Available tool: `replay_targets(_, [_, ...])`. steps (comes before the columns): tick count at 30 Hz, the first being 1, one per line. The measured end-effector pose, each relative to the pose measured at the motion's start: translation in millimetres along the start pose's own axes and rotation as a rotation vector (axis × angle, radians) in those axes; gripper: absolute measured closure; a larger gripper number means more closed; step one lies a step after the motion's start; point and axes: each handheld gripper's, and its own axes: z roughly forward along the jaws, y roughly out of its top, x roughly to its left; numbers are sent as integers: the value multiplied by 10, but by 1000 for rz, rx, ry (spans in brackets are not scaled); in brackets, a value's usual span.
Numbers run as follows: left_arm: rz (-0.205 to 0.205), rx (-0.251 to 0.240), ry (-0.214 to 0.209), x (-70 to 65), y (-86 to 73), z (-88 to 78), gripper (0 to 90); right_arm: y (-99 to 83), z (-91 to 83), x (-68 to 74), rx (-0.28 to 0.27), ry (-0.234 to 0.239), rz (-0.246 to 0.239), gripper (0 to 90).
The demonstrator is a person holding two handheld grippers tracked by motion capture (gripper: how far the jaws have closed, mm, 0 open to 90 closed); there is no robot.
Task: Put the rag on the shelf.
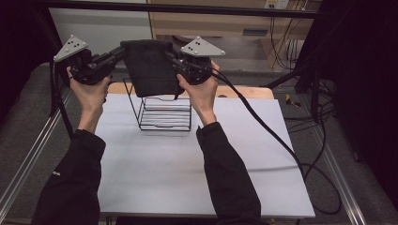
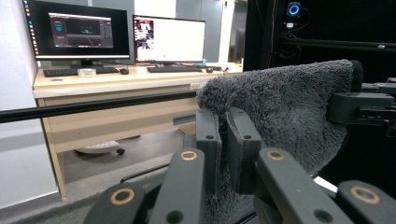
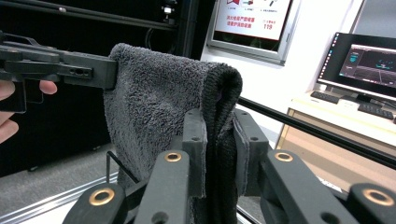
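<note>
A dark grey towel (image 1: pixel 149 65) hangs stretched between my two grippers, held high above a black wire rack (image 1: pixel 164 110) that stands on the white table top (image 1: pixel 187 164). My left gripper (image 1: pixel 123 50) is shut on the towel's left top corner. The right gripper (image 1: pixel 170 52) is shut on its right top corner. In the left gripper view the fluffy towel (image 2: pixel 285 107) is pinched between my jaws (image 2: pixel 223 140), with the other gripper's jaw gripping its far edge. In the right gripper view a folded towel edge (image 3: pixel 219 112) sits clamped between the pads of my right gripper (image 3: pixel 218 140).
The wire rack stands near the table's far edge, just below the towel's lower hem. A thick black cable (image 1: pixel 272 131) trails from the right gripper across the table's right side. A black frame bar (image 1: pixel 187 8) runs across behind the grippers. Desks with monitors (image 2: pixel 81 30) stand beyond.
</note>
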Motion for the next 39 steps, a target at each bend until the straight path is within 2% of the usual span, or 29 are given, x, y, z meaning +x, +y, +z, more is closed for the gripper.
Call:
replay_targets(15, [0, 4, -4, -41, -66, -73, 838, -63, -74, 69, 0, 24, -5, 775])
replay_targets(26, [25, 10, -5, -80, -91, -113, 838, -112, -116, 120, 0, 33, -19, 775])
replay_targets(39, [45, 26, -9, -116, -155, -184, 838, -195, -163, 162, 7, 49, -9, 775])
